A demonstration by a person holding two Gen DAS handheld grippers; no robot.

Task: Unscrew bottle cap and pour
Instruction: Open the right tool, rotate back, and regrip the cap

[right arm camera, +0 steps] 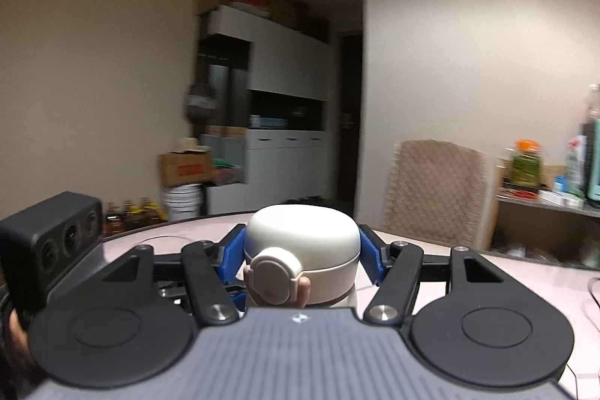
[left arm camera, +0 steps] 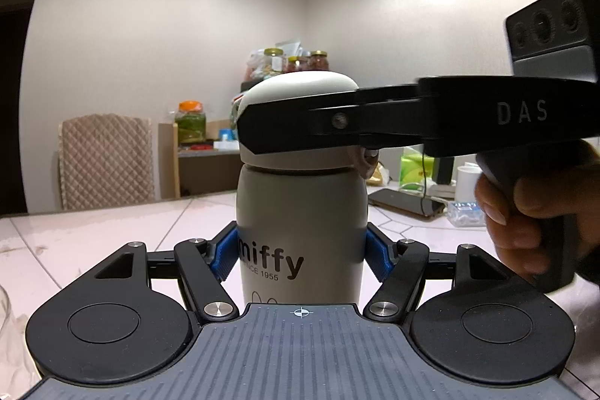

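A beige "miffy" bottle (left arm camera: 300, 231) stands upright on the pale tiled table (left arm camera: 112, 235). My left gripper (left arm camera: 302, 255) is shut on the bottle's body, blue pads pressing both sides. The bottle's domed white cap (left arm camera: 300, 89) is clamped by my right gripper (left arm camera: 300, 126), which reaches in from the right. In the right wrist view the right gripper (right arm camera: 302, 255) is shut on the cap (right arm camera: 300, 235), blue pads on both sides; a round strap loop (right arm camera: 275, 274) hangs at its front. The left gripper's camera block (right arm camera: 52, 242) shows at the left.
A phone (left arm camera: 405, 203), a white cup (left arm camera: 467, 180), a green tissue pack (left arm camera: 414, 167) and a small packet (left arm camera: 465, 212) lie on the table at the right. A quilt-covered chair (left arm camera: 107, 160) and a shelf with jars (left arm camera: 191, 122) stand behind the table.
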